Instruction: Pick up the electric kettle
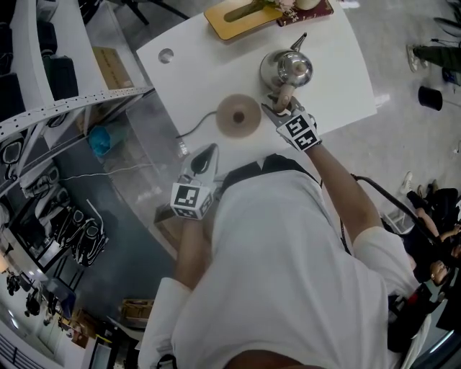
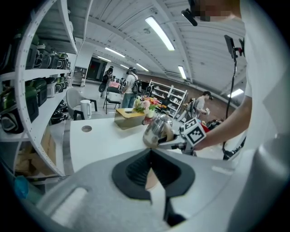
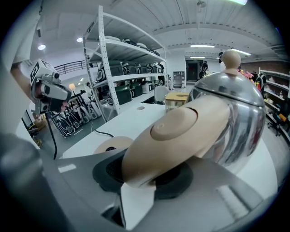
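Steel and shiny, the one electric kettle (image 1: 287, 70) sits just beside the single round beige base (image 1: 238, 115), off it and on the side towards the far end of the white desk (image 1: 194, 79). Whether its bottom rests on the desk or hangs clear of it cannot be told. Its spout points away from the base, and its one beige handle (image 3: 176, 136) points back towards the person.

Two tools are in sight. The right tool (image 1: 277, 108) is closed on that handle, which fills the space between its dark pads in the right gripper view. It is just beside the base, on the kettle's side. The left tool (image 1: 205, 155) is held near the base on the person's side, apart from it, off the desk's near edge. Its jaws meet at the tips with nothing between them.

One dark cable (image 1: 198, 126) runs from the base across the desk towards the left tool. Beyond the base, well apart from it, lie one wooden tray (image 1: 238, 18) and one round hole (image 1: 166, 55) in the desk.
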`<move>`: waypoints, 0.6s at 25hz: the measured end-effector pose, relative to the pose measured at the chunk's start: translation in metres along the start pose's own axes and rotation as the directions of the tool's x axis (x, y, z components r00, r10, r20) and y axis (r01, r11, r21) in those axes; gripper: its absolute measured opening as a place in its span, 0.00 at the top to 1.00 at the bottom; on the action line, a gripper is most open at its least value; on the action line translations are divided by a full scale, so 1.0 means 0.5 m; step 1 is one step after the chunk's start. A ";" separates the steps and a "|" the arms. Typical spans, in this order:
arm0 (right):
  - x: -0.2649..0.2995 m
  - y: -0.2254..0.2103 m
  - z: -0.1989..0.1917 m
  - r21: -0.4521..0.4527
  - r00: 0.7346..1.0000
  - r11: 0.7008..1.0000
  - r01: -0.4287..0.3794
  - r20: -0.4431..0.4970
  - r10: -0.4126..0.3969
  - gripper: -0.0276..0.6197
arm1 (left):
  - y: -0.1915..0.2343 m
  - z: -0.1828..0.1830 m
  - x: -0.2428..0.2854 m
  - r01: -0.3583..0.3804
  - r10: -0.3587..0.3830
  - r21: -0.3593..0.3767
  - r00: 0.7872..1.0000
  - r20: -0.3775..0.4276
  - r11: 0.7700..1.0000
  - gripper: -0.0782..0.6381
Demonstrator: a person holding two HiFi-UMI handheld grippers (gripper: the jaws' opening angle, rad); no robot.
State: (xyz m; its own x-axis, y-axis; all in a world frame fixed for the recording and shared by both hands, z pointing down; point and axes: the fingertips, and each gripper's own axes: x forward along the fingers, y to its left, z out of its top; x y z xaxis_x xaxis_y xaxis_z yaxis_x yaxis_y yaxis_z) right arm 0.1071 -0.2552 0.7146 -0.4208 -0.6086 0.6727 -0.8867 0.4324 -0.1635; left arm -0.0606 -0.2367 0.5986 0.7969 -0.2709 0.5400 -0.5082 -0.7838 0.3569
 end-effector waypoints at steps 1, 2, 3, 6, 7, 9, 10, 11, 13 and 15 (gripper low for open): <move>-0.001 0.001 0.000 0.000 1.000 1.000 -0.004 0.000 0.004 0.77 | -0.002 0.001 0.001 0.001 -0.001 0.003 1.000 0.002 1.000 0.89; -0.002 0.002 -0.001 0.000 1.000 1.000 -0.009 -0.001 0.009 0.76 | -0.005 0.003 0.001 0.001 -0.001 0.005 1.000 0.003 1.000 0.89; -0.003 0.003 0.000 0.000 1.000 1.000 -0.015 -0.001 0.015 0.75 | -0.007 0.004 0.001 0.002 -0.002 0.006 1.000 0.005 1.000 0.89; -0.002 0.007 0.000 0.005 0.999 0.999 -0.033 -0.001 0.033 0.69 | -0.011 0.002 0.000 0.003 -0.003 0.010 1.000 0.009 1.000 0.89; 0.000 0.007 -0.001 0.008 0.999 0.999 -0.037 -0.002 0.037 0.69 | -0.012 0.000 -0.001 0.002 -0.002 0.010 1.000 0.009 1.000 0.89; 0.001 0.009 -0.003 0.011 0.999 0.999 -0.043 -0.006 0.043 0.67 | -0.014 -0.005 -0.005 -0.003 0.002 0.013 1.000 0.008 1.000 0.89; 0.000 0.010 -0.003 0.011 0.999 0.999 -0.046 -0.009 0.046 0.67 | -0.016 -0.006 -0.008 -0.007 0.007 0.015 1.000 0.009 1.000 0.89; -0.002 0.010 -0.004 0.011 0.999 0.999 -0.048 -0.012 0.048 0.67 | -0.017 -0.006 -0.011 -0.012 0.012 0.016 1.000 0.011 1.000 0.89; -0.007 0.010 -0.005 0.010 0.999 0.999 -0.051 -0.019 0.051 0.66 | -0.021 -0.002 -0.017 -0.024 0.024 0.011 0.999 0.021 1.000 0.89; -0.010 0.010 -0.006 0.015 0.998 0.999 -0.053 -0.014 0.053 0.65 | -0.026 -0.002 -0.023 -0.034 0.034 0.006 0.999 0.029 0.999 0.89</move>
State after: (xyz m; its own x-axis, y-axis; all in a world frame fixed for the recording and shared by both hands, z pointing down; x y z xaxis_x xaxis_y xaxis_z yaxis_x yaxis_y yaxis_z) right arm 0.1053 -0.2483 0.7125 -0.4643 -0.5752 0.6735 -0.8661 0.4540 -0.2093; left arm -0.0637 -0.2228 0.5886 0.7882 -0.3134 0.5297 -0.5335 -0.7771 0.3339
